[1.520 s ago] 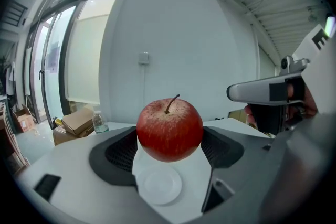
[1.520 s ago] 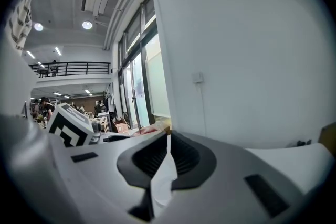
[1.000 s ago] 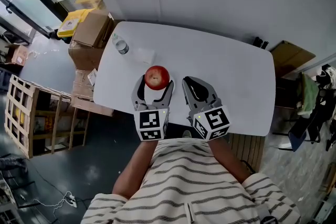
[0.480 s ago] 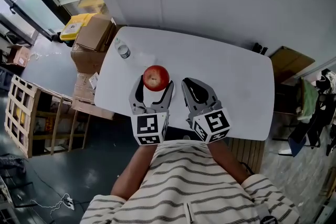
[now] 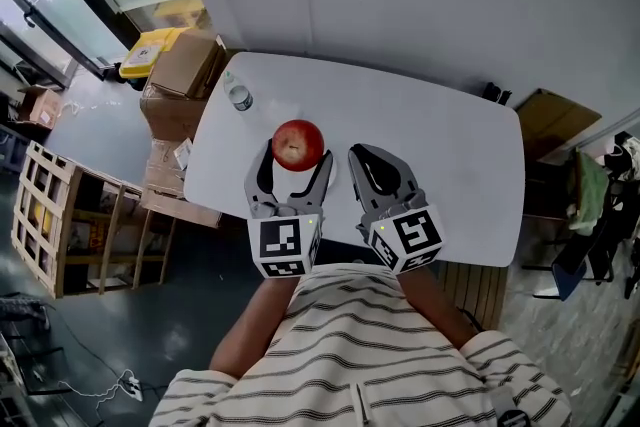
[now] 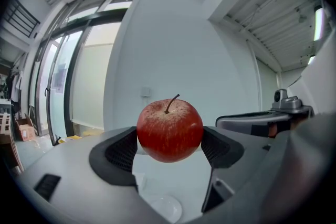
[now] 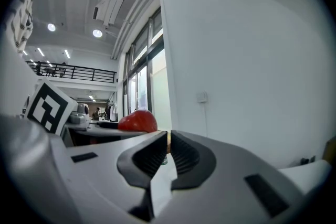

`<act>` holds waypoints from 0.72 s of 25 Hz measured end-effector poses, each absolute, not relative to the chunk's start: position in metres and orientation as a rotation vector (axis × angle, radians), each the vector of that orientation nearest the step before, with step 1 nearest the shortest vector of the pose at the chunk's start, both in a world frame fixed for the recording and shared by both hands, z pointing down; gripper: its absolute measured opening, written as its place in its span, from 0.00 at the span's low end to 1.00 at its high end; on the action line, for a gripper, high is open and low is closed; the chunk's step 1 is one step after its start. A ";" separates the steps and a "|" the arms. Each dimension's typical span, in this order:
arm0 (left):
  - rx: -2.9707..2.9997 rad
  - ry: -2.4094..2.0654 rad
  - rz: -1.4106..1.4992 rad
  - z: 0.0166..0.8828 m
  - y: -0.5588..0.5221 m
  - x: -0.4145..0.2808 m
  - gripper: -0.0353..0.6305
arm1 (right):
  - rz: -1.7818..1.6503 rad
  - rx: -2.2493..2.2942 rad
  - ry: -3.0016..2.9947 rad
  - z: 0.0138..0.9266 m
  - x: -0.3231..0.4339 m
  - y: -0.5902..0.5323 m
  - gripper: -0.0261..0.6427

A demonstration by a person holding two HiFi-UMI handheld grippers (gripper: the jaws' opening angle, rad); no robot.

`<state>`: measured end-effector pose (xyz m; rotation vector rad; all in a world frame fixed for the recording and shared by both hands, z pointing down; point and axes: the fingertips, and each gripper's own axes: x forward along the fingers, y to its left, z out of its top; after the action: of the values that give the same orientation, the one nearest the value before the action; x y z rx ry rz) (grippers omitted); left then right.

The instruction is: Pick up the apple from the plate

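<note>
**Apple** point(image 6: 169, 130): red, stem upright. It sits between the jaws of the left gripper point(image 6: 170, 149), one ribbed pad pressed to each flank. The jaws stand wide because the fruit is wide. The grip falls at its broadest part, probably so that it cannot roll out. From the left gripper view the underside of the fruit hangs clear of the tabletop, so I judge it lifted.

**Plate** point(image 6: 166, 209): a pale round dish low beneath the jaws, apparently the one the fruit came from. It carries nothing now.

**Right gripper** point(image 7: 167, 139): just to the right of the left one and level with it. Its jaws are drawn together to a bare slit with nothing between them. It seems parked alongside so as not to foul the lift.

**Marker cubes**: one at the rear of each gripper point(image 5: 287, 245), point(image 5: 408, 237), close against the person's striped shirt point(image 5: 350, 345).

**Table** point(image 5: 430, 130): white, spreading ahead of and below both grippers.

**Bottle** point(image 5: 237, 96): small and clear, beyond the left gripper and off to its left, near the table's corner.

**Cardboard boxes** point(image 5: 180, 63): stacked on the floor, farther out the same way.
</note>
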<state>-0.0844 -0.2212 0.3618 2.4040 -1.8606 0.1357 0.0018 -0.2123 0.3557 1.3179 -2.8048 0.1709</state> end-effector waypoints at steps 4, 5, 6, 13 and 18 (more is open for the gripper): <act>2.400 -1.866 0.134 0.362 -0.218 -0.084 0.64 | 0.164 1.330 -2.805 0.355 0.005 -0.210 0.06; 2.401 -1.868 0.135 0.363 -0.218 -0.083 0.64 | 0.164 1.333 -2.805 0.355 0.006 -0.209 0.06; 2.401 -1.870 0.134 0.362 -0.218 -0.083 0.64 | 0.164 1.335 -2.804 0.355 0.007 -0.209 0.06; 2.405 -1.867 0.120 0.362 -0.212 -0.085 0.64 | 0.168 1.333 -2.802 0.359 0.003 -0.206 0.06; 2.406 -1.883 0.120 0.362 -0.211 -0.087 0.64 | 0.164 1.332 -2.798 0.360 0.002 -0.205 0.06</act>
<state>-0.0874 -0.2108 0.3620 2.4056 -1.8830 0.1204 0.0020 -0.2055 0.3599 1.3316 -2.7981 0.1644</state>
